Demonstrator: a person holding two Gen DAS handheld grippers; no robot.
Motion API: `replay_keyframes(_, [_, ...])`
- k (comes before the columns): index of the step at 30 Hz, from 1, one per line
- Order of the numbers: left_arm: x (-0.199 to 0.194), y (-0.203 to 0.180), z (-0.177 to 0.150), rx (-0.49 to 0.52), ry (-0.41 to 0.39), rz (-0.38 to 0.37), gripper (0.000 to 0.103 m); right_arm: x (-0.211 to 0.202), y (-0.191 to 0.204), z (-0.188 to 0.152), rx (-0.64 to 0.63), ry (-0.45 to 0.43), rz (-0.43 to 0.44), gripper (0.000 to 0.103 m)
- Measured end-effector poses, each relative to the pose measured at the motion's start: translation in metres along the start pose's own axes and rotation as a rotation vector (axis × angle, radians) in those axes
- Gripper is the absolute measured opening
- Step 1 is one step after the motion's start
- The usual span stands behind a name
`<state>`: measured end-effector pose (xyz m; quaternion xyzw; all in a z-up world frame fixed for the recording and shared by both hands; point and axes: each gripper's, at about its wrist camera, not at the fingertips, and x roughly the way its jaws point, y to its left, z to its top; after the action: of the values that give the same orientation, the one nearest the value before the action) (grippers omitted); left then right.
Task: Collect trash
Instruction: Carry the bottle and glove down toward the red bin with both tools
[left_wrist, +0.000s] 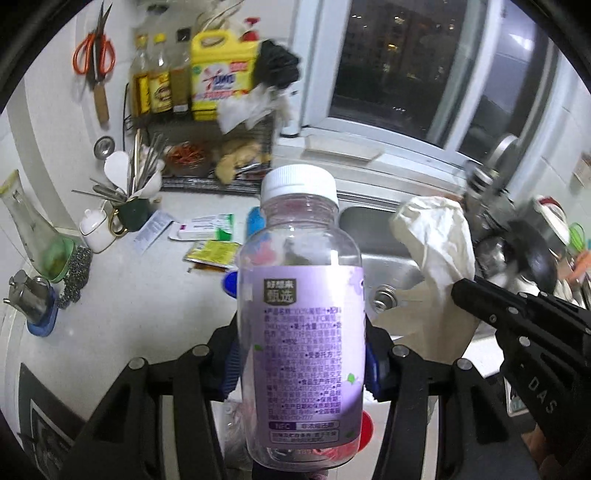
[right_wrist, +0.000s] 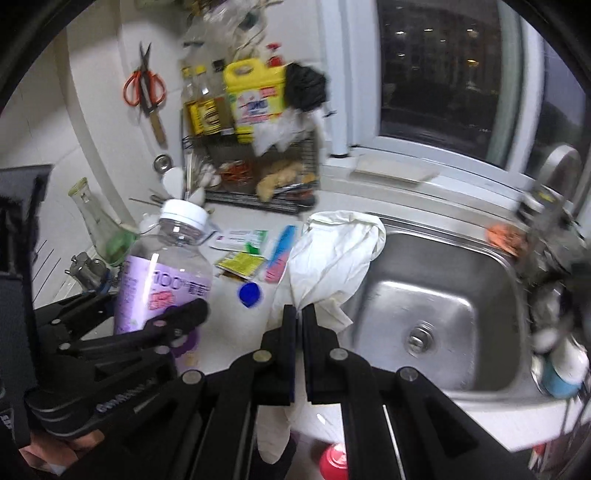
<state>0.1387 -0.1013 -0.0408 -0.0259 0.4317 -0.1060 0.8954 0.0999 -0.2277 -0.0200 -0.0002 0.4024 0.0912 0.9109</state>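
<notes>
My left gripper (left_wrist: 301, 354) is shut on an empty clear plastic bottle (left_wrist: 301, 325) with a purple label and white cap, held upright above the counter; it also shows in the right wrist view (right_wrist: 166, 273). My right gripper (right_wrist: 300, 314) is shut on a crumpled white glove (right_wrist: 332, 258), held up beside the sink; the glove also shows in the left wrist view (left_wrist: 436, 254). On the counter lie a yellow sachet (right_wrist: 242, 264), a blue cap (right_wrist: 250, 294), a white-green packet (right_wrist: 243, 238) and a blue-pink wrapper (right_wrist: 280, 254).
A steel sink (right_wrist: 461, 295) lies to the right, with dishes (right_wrist: 554, 314) at its far side. A wire rack (right_wrist: 258, 173) with bottles and a yellow jug stands at the back. A glass carafe (right_wrist: 96, 221), a cutlery cup (left_wrist: 133, 210) and a scourer (left_wrist: 75, 273) stand left.
</notes>
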Motion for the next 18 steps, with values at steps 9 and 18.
replay_keyframes(9, [-0.031,-0.091,-0.071,0.122,0.028,-0.068,0.050,-0.070,-0.053,-0.085,0.109,0.001,-0.086,0.003])
replay_keyframes(18, [-0.007,-0.145,-0.124,0.223,0.181,-0.120,0.050,-0.080,-0.092,-0.151,0.227,0.090,-0.133,0.003])
